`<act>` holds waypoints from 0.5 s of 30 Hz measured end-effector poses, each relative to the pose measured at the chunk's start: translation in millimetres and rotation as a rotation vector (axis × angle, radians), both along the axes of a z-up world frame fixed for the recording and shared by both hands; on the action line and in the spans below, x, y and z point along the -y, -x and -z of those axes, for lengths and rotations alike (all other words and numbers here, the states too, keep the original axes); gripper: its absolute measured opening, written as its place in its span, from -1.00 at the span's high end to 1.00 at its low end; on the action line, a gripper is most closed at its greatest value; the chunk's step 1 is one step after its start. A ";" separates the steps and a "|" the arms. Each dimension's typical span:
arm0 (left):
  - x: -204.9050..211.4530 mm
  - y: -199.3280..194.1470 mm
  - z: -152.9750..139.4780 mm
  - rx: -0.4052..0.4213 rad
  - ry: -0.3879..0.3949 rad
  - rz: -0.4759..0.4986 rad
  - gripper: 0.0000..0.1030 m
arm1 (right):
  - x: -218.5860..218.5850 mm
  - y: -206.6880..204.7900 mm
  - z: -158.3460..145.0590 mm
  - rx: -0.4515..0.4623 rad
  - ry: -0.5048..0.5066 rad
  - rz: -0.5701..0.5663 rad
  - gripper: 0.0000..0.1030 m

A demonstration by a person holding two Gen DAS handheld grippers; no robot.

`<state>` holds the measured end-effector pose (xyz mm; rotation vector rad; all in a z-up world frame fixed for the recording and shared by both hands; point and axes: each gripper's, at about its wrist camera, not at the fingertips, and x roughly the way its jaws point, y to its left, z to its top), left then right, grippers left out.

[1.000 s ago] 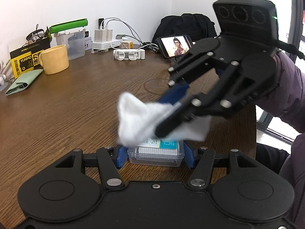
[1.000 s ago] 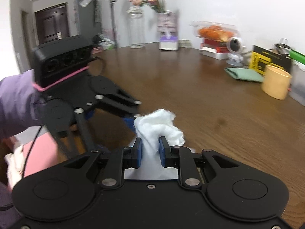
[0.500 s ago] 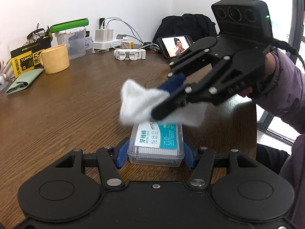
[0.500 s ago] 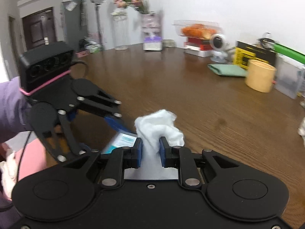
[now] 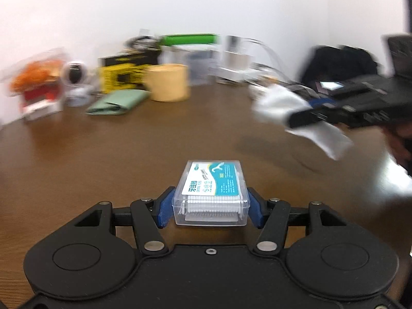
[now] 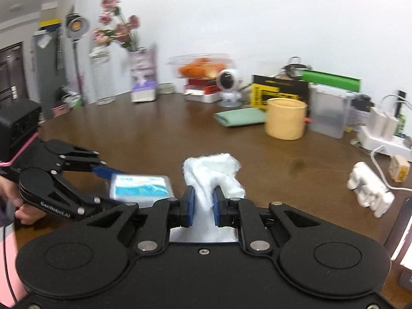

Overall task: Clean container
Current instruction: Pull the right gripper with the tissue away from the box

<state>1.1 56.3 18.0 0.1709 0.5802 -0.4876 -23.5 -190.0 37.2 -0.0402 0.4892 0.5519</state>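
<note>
The left gripper (image 5: 211, 206) is closed on one box (image 5: 212, 193), a clear plastic container with a printed label on its lid; each blue pad bears on a long side, and the box sits level above the table (image 5: 128, 141). In the right wrist view the box (image 6: 140, 188) appears left of the cloth, well apart from it. The right gripper (image 6: 202, 203) is closed on one white cloth (image 6: 213, 172), pinched near its middle, with a loose tail hanging free; in the left wrist view the cloth (image 5: 280, 105) is off to the right, clear of the box. Whether the lid is clean cannot be judged; the views are blurred. Risks, as judgement: the smooth box walls may slip between the pads if the cloth presses hard on the lid, tilting or dropping the box; the loose tail may snag a finger of the left gripper; a wide sweep may strike the cup (image 6: 285, 118) behind. Count: two grippers, one box, one cloth, one cup.
</note>
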 end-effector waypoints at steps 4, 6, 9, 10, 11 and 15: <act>-1.2 -37.3 -7.9 0.004 0.006 -0.195 -0.09 | -0.6 -13.7 1.6 0.015 -0.021 0.040 0.70; 2.2 -54.8 -6.1 -0.001 -0.004 -0.240 -0.09 | -2.4 -14.9 7.4 0.007 -0.041 0.041 0.70; 8.3 -80.2 -2.6 -0.009 -0.023 -0.300 -0.09 | -5.0 -17.1 16.0 -0.009 -0.062 0.041 0.70; 10.3 -88.7 -1.4 -0.011 -0.029 -0.320 -0.09 | -5.8 -18.0 18.6 -0.017 -0.063 0.038 0.70; 12.4 -97.2 -0.2 -0.014 -0.035 -0.340 -0.09 | -5.0 -19.0 19.7 -0.019 -0.063 0.041 0.70; 18.4 -125.9 7.1 -0.050 -0.047 -0.407 -0.09 | 1.3 -22.7 20.2 -0.023 -0.065 0.057 0.70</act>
